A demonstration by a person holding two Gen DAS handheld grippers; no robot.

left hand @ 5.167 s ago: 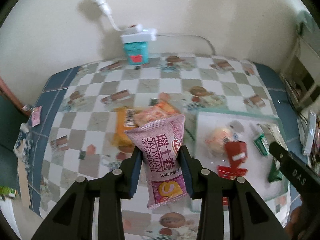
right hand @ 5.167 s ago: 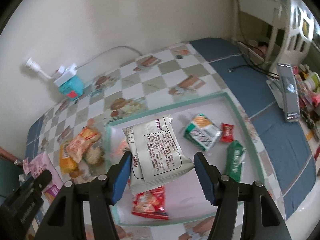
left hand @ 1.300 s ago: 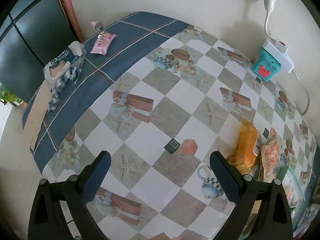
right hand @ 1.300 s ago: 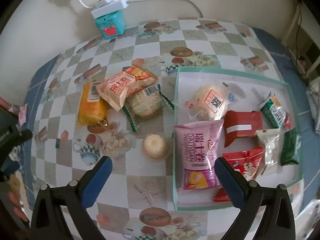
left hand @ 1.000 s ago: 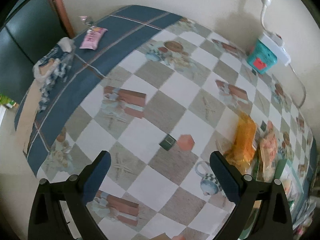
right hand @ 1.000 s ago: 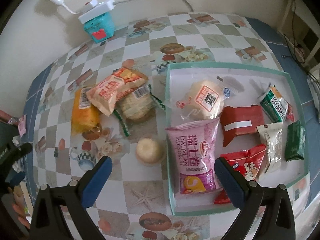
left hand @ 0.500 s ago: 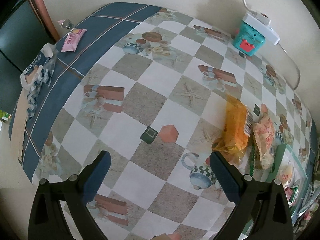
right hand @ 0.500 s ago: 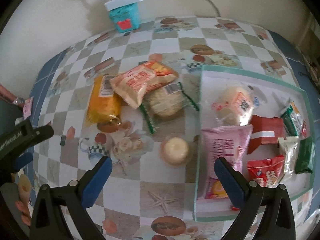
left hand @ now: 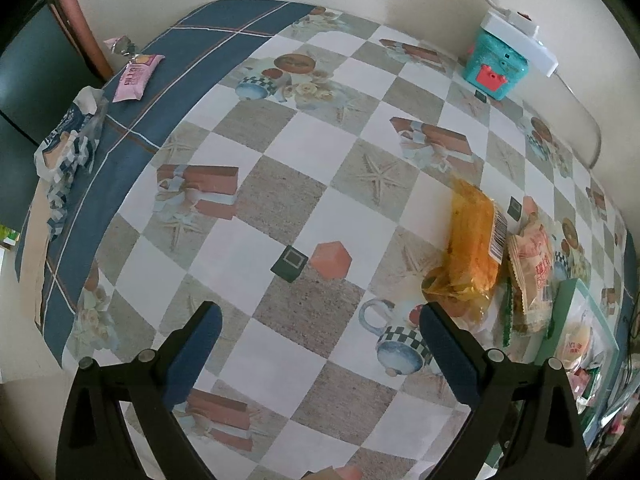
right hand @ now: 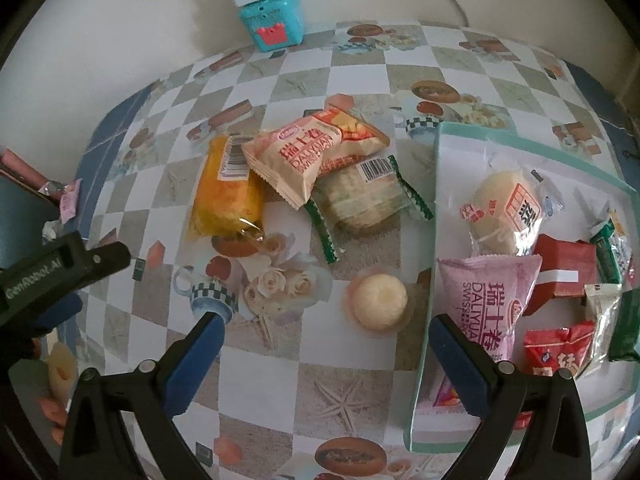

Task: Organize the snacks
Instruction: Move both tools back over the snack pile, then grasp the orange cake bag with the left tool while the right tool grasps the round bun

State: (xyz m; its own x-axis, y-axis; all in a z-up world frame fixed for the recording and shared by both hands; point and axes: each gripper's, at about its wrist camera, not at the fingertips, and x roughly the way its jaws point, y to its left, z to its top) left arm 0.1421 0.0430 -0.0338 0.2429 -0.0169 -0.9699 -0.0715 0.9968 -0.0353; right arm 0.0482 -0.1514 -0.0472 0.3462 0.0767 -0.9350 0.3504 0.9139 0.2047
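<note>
Readable print: pink packet [right hand: 488, 304] reads "DALIYUAN SWISS ROLL" with Chinese characters; peach packet [right hand: 308, 152] carries the same brand. Orange cake packet [right hand: 226, 196] shows a barcode label only. Left gripper [right hand: 64, 268] body reads "GenRobot.AI".

Tray [right hand: 436, 216], teal-rimmed, sits at right of the checkered surface [right hand: 280, 360]. Inside it: the pink packet along the left rim, a round bun in clear wrap [right hand: 504, 212] further back, a red box [right hand: 560, 276], and a red packet [right hand: 556, 352] near the front; green and white packets at the far right, print too small to read.

Outside the tray, left of its rim: orange cake packet, peach packet overlapping a green-edged biscuit pack [right hand: 360, 204], and a single round cake [right hand: 380, 300] just beside the rim.

Open room: bare surface left and near in the left wrist view.

Right gripper [right hand: 324, 340]: jaws wide, holding nothing, above the round cake. Left gripper [left hand: 316, 328]: jaws wide, holding nothing, over bare surface, orange packet [left hand: 472, 252] to the right.
</note>
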